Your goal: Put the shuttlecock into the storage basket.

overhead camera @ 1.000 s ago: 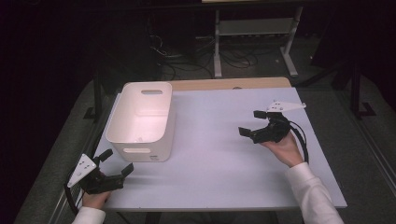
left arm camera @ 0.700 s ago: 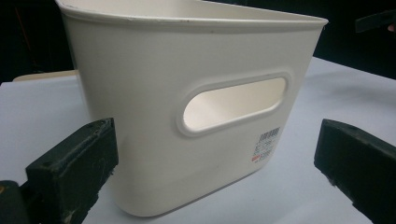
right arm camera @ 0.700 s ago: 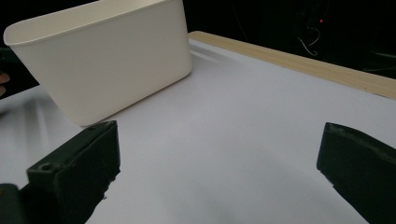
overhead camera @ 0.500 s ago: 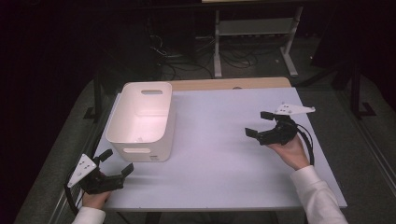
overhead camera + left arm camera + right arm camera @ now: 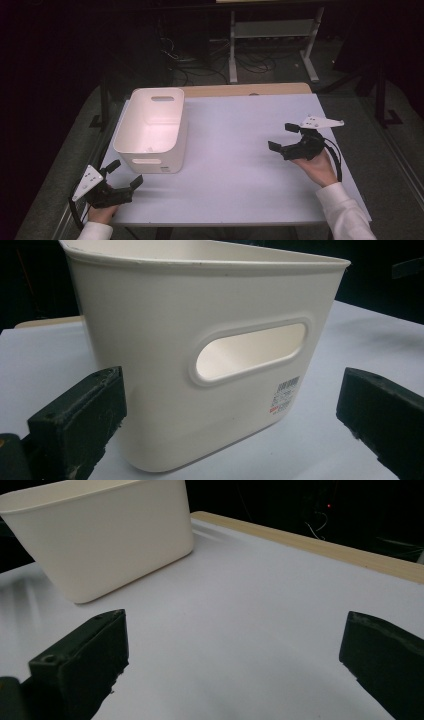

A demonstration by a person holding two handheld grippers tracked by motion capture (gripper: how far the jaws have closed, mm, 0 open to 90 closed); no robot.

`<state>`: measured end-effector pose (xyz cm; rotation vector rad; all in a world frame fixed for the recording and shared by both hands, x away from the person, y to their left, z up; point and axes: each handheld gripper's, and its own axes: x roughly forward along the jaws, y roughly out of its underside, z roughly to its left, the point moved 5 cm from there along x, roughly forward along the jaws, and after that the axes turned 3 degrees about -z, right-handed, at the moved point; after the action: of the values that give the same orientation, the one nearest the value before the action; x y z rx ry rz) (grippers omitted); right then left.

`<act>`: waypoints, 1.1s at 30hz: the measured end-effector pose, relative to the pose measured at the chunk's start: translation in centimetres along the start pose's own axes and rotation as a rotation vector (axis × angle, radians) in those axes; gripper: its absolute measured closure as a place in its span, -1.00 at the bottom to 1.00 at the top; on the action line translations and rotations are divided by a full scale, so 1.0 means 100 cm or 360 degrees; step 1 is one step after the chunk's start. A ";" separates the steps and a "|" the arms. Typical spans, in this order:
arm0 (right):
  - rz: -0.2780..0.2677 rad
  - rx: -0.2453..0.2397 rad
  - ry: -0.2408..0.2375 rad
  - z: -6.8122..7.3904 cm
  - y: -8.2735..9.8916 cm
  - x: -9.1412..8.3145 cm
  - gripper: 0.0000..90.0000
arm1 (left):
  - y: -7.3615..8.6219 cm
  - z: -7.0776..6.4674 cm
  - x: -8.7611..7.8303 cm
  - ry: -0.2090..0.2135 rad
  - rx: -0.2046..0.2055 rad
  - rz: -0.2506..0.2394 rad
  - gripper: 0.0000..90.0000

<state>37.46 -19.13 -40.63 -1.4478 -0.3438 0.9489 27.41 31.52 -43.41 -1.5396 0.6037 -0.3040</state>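
A white plastic bin [image 5: 152, 127] with handle slots stands on the left half of the white table [image 5: 240, 165]; it looks hollow and bare inside. My left gripper [image 5: 124, 174] hovers at the table's front left corner, open, its jaws pointing at the bin's near end wall [image 5: 220, 355], which carries a small barcode sticker [image 5: 285, 394]. On the right side of the table my right gripper [image 5: 283, 137] is held open with nothing between its jaws. It points left across the bare tabletop toward the bin [image 5: 100, 535].
A strip of wooden edge [image 5: 245, 90] runs along the table's far side. Behind it, on the dark floor, stand a metal rack [image 5: 272, 35] and loose cables [image 5: 192, 60]. The room around the table is dark.
My right gripper has drifted to the right and slightly toward the near edge, away from the table's middle. The left gripper and the bin have stayed put.
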 end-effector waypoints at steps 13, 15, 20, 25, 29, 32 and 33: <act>-0.0014 -0.0023 0.0051 -0.001 0.019 -0.022 -1.00 | 0.000 0.001 -0.001 0.0007 0.0028 0.0010 -1.00; -0.0004 -0.0023 0.0055 -0.001 0.022 -0.025 -1.00 | 0.000 0.001 0.000 0.0006 0.0029 0.0013 -1.00; 0.0018 -0.0027 0.0086 -0.004 0.031 -0.034 -1.00 | 0.000 0.001 0.000 0.0005 0.0023 0.0011 -1.00; -0.0013 -0.0020 0.0117 -0.009 0.036 -0.043 -1.00 | 0.000 0.000 0.000 0.0003 0.0017 0.0007 -1.00; -0.0020 -0.0007 0.0123 -0.008 0.041 -0.048 -1.00 | 0.001 0.001 0.001 0.0004 0.0020 0.0001 -1.00; -0.0027 -0.0015 0.0132 -0.009 0.042 -0.050 -1.00 | 0.001 0.001 0.001 -0.0002 0.0019 0.0001 -1.00; -0.0030 -0.0015 0.0128 -0.009 0.042 -0.051 -1.00 | 0.001 0.001 0.001 -0.0004 0.0018 0.0002 -1.00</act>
<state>33.54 -24.01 -42.99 -1.4841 -0.3025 0.8726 27.50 31.55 -43.49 -1.5288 0.6001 -0.3041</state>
